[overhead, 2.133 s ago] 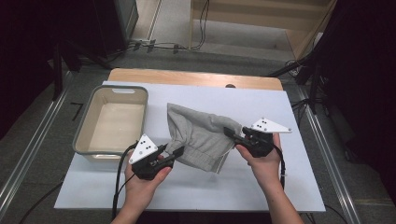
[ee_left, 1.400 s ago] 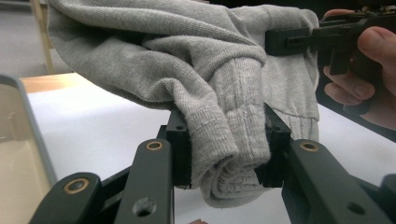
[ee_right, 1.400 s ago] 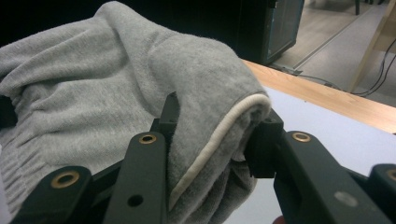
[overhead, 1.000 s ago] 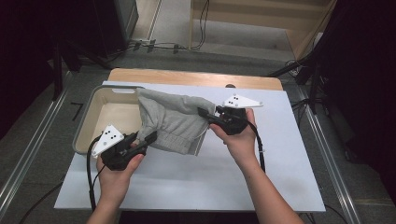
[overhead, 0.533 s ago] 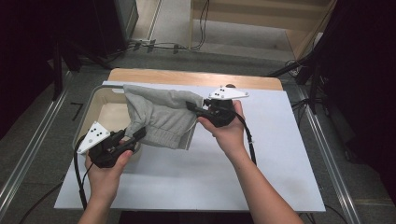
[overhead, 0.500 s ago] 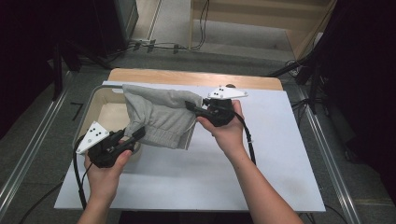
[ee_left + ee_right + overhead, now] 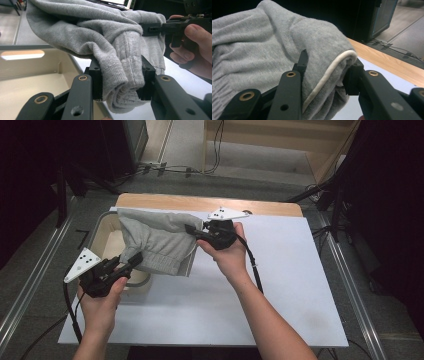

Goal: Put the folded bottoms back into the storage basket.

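The left hand-held gripper is clamped on a thick rolled fold of the grey garment, its jaws narrowed onto the ribbed hem; the right hand-held gripper pinches another bunched edge, the one with pale piping, at the garment's 3 o'clock side. Held between the two, the garment hangs partly over the beige bin, which sits at 9 o'clock on the white table, while its lower right corner hangs over the table surface beside the bin.

The work looks to be laying the garment into the bin. To do it well, carry both grips level and together toward 10 o'clock so the cloth stays spread, then lower it until the hanging hem passes inside the near rim rather than draping over it, and let go only when the bulk rests on the bin floor.

The bin's near and right rims are the edges likeliest to snag. Open table lies from 3 to 6 o'clock, leaving room to draw back.
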`<state>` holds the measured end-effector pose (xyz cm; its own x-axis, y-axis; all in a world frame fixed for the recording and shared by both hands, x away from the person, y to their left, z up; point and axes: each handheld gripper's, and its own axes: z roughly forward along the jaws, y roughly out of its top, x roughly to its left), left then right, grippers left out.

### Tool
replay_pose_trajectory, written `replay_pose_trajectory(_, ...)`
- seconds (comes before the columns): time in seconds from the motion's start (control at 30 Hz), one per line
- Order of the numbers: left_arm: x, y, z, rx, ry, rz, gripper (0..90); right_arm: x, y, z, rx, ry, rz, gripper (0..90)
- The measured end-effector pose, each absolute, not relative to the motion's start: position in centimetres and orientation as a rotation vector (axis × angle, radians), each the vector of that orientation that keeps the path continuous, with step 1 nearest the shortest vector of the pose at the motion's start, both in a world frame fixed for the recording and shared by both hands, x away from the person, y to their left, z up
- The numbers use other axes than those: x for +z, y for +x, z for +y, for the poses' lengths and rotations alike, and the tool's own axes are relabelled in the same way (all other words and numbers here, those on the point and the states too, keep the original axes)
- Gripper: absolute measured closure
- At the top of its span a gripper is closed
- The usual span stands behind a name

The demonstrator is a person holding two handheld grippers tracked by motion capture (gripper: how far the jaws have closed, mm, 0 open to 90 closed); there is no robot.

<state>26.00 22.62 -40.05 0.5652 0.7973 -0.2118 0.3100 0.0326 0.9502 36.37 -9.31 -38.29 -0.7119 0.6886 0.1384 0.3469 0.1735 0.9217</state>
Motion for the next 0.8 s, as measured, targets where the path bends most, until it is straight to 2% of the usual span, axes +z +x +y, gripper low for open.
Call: replay_pose_trajectory(0.8,-39.9,26.3,27.5,0.543,1.487,1.08,65.0,-37.2,39.3,-2.5,1.524,0.928,2.222,63.4)
